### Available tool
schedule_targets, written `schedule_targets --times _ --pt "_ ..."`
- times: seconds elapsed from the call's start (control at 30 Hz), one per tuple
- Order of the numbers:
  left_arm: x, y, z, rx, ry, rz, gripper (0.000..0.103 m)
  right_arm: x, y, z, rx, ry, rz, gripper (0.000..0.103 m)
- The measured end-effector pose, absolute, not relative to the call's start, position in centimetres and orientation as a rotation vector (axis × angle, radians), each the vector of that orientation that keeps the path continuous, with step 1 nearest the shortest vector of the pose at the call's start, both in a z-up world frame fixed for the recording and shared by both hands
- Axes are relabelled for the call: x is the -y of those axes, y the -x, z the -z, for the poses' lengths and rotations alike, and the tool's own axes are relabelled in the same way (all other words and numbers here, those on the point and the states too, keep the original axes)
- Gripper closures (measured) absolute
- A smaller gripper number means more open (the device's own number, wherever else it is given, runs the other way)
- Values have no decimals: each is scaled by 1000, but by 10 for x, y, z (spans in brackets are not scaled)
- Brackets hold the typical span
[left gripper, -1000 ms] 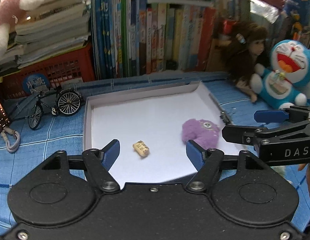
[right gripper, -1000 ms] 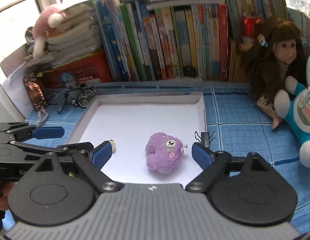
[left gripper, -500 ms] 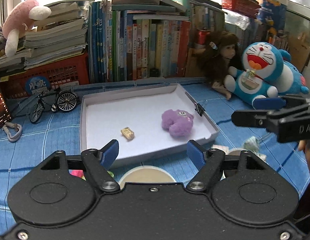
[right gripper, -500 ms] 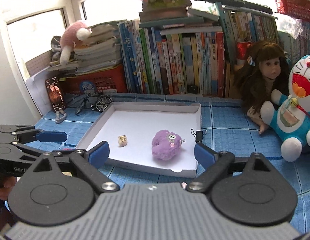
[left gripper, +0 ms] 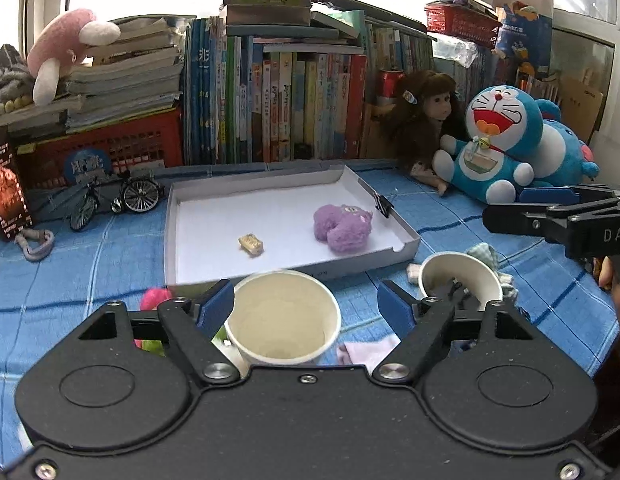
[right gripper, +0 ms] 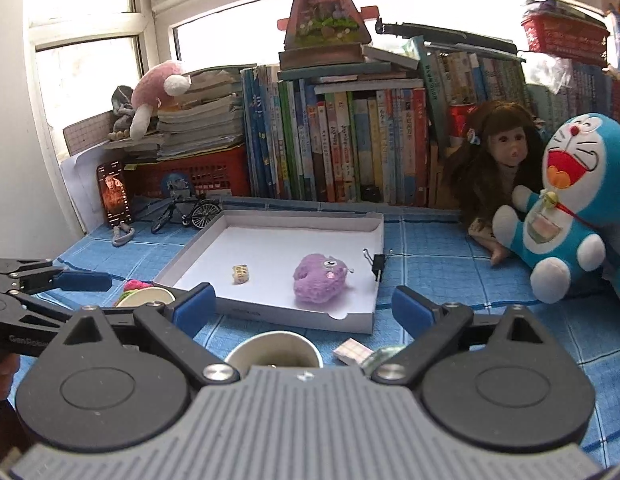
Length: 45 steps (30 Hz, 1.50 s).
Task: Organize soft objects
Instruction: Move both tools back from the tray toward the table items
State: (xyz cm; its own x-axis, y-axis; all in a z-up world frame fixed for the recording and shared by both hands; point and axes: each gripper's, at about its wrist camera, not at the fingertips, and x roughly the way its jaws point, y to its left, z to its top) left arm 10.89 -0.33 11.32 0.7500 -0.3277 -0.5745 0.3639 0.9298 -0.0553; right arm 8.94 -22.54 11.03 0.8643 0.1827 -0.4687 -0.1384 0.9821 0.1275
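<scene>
A white shallow box point(left gripper: 405, 246) point(right gripper: 294, 314) lies on the blue cloth. In it are a purple plush toy point(left gripper: 341, 229) point(right gripper: 319, 278) and a small yellow block point(left gripper: 250, 245) point(right gripper: 240, 273). My left gripper point(left gripper: 306, 306) is open, with a paper cup point(left gripper: 282, 316) standing between its fingers. My right gripper point(right gripper: 304, 306) is open and empty above a second cup point(right gripper: 274, 354) point(left gripper: 459, 280). A pink and green soft object point(left gripper: 154, 304) point(right gripper: 136, 286) lies by the box's near left corner. A checked cloth point(left gripper: 485, 254) lies behind the second cup.
A Doraemon plush point(left gripper: 493, 142) point(right gripper: 565, 208) and a doll point(left gripper: 423, 116) point(right gripper: 497, 160) sit at the right by the row of books point(left gripper: 294, 100). A toy bicycle point(left gripper: 114, 200), a red basket point(left gripper: 110, 148) and a pink plush point(left gripper: 66, 52) are at the left. A binder clip point(right gripper: 375, 266) grips the box's right wall.
Both grippers have pulled back and up from over the box. The two cups and the soft things in front of the box have come into view. Both stayed open.
</scene>
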Motion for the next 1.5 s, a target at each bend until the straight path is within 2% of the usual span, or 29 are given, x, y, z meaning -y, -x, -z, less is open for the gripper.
schedule_targets --times 0.77,1.13,1.5 --pt "-23 -40 -71 -463 -86 258 21 231 -33 -69 -371 -57 -110 3" --pt "-33 -25 -40 -481 -102 188 21 227 -4 -42 -328 -26 -76 3" --pt "-41 -19 -20 -530 -58 152 21 230 1 -15 -386 -40 -46 3"
